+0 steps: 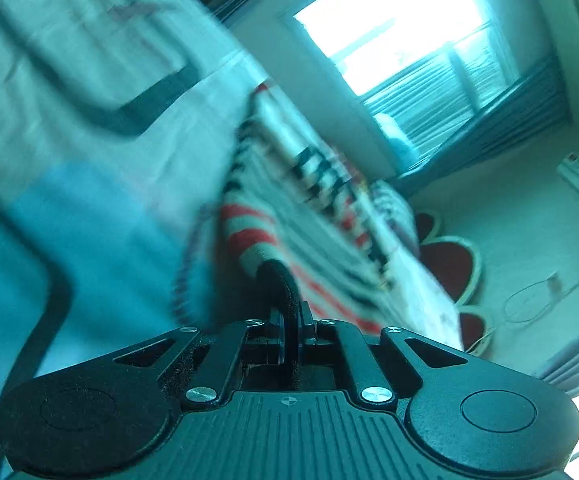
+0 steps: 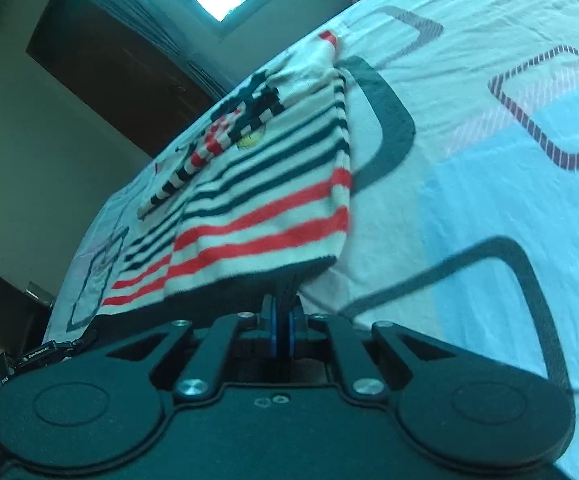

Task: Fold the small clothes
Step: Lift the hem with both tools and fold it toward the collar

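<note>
Pale cotton sheet (image 2: pixel 469 128), printed with dark rounded squares and blue blocks, across a bed; fills 12 to 4 o'clock in the right view and 9 to 12 in the left. Bright window (image 1: pixel 389 20) at 1 o'clock in the left view, blurred. Cream floor (image 1: pixel 529 232) at 3 o'clock there, with a red scalloped mat (image 1: pixel 449 264) beside the bed edge.

Striped knit top (image 2: pixel 265 184), cream with navy and red bands and a blocky navy-and-red pattern near its upper part, flat on the sheet at 11 o'clock from the right gripper (image 2: pixel 285 284); near hem raised off the sheet. Same top (image 1: pixel 309 216) at 12 to 1 o'clock in the left view, smeared by motion, draped from the left gripper (image 1: pixel 285 280).

Right jaws pressed together on the near hem at its right corner, cloth over the tips. Left jaws closed tight too, red-banded edge of the top pinched between the dark pads.
</note>
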